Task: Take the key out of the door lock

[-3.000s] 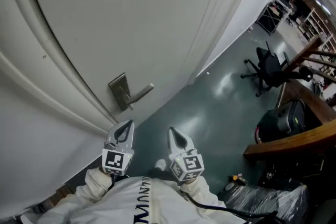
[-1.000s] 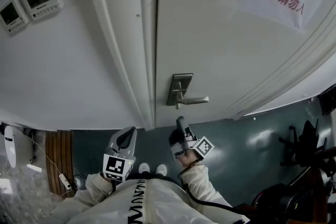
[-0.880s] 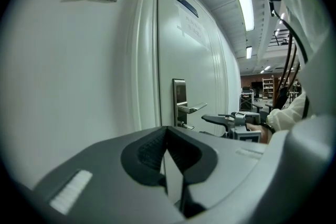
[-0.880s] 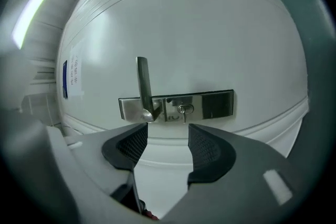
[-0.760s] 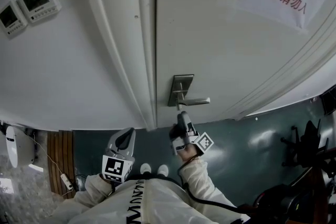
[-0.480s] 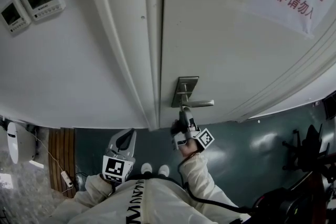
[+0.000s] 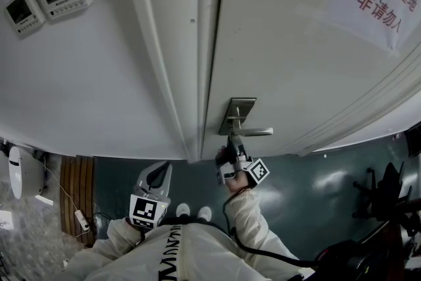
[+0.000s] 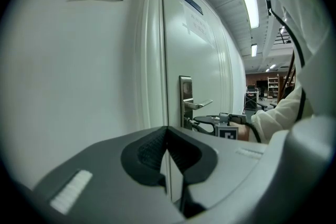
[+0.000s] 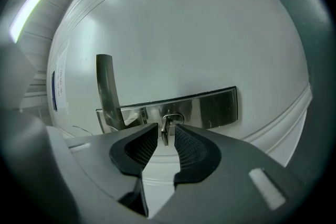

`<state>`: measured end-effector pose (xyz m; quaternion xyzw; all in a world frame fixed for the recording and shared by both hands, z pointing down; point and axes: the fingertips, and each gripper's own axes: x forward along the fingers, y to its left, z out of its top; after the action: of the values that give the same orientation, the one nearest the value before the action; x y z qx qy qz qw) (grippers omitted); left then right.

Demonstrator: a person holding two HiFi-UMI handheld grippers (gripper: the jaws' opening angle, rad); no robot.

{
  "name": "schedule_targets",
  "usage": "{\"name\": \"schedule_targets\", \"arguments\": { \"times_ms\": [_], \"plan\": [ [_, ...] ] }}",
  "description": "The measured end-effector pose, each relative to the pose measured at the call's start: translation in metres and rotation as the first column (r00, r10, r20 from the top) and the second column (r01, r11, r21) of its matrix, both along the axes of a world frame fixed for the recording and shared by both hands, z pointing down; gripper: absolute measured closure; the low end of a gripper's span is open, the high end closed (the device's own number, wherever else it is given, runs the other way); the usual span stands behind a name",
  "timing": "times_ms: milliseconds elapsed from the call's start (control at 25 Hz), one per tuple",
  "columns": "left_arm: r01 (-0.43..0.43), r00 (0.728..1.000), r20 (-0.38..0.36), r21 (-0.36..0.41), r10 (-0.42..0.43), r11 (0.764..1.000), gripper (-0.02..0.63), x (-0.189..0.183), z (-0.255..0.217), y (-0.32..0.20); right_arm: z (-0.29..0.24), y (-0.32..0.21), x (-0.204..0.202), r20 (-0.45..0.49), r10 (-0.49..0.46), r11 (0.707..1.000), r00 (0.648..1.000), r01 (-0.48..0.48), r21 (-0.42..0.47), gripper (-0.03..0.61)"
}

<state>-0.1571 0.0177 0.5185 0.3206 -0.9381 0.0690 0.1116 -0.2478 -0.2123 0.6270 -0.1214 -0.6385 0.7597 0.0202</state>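
One small silver metal key [image 9: 166,124], likely stiff and slick: your right gripper [image 9: 165,134] jaws closing round its head; left gripper [image 8: 168,132] pressed together.

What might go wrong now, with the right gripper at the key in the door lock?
The right gripper's jaws are closing with the key only between their tips, so a shallow grip may slip off. Pulling off-axis could bind the key in the lock plate. The lever handle sits close beside one jaw and might get bumped.
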Motion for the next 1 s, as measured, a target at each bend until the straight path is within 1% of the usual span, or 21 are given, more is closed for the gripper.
{"name": "schedule_targets", "arguments": {
  "times_ms": [280,520,800,1000],
  "plan": [
    [-0.005,1.000,-0.002,0.004,0.005,1.000,0.615,-0.0022,0.0005,-0.0007,0.0024,-0.0037,-0.0028,-0.018,0.016,1.000,1.000,-0.016,-0.001,0.517],
    [-0.010,1.000,-0.004,0.004,0.010,1.000,0.615,-0.0037,0.0013,-0.0023,-0.0010,-0.0027,-0.0044,-0.017,0.005,1.000,1.000,-0.005,-0.002,0.542],
    [-0.004,1.000,-0.001,0.006,0.004,1.000,0.615,-0.0022,0.0031,-0.0012,-0.0009,-0.0038,-0.0042,-0.027,0.014,0.999,1.000,-0.013,0.048,0.549],
    [-0.007,1.000,-0.010,0.005,0.007,1.000,0.614,0.0007,0.0033,-0.0019,-0.0021,-0.0031,-0.0038,-0.032,0.017,0.999,0.999,-0.015,0.052,0.552]
  ]
}}
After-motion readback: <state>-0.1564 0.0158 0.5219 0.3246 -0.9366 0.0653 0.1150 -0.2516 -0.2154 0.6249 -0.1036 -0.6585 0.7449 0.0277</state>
